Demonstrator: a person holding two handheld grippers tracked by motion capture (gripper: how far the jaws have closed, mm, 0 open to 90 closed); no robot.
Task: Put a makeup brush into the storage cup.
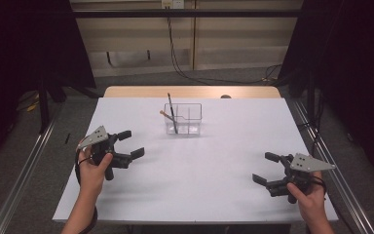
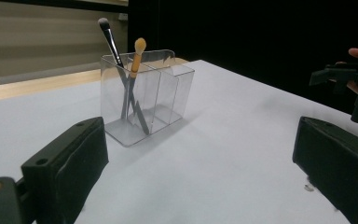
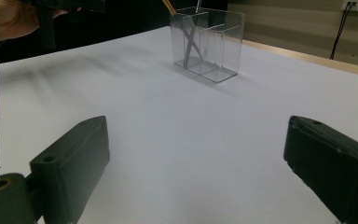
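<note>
Two brushes (image 2: 126,84) already in organizer's (image 1: 190,119) left bin; both grippers, left (image 1: 129,145) and right (image 1: 267,168), wide open, empty, near edge; nothing left loose.

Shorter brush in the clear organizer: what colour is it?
Orange, the shorter brush shows best in the left gripper view.

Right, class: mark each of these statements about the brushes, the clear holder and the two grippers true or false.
1. Both brushes stand in one compartment of the clear holder. True.
2. The left gripper grips a brush. False: it is open and apart from the holder.
3. The black-handled brush and orange brush cross. True.
4. The right gripper is shut. False: its jaws stand wide open.
</note>
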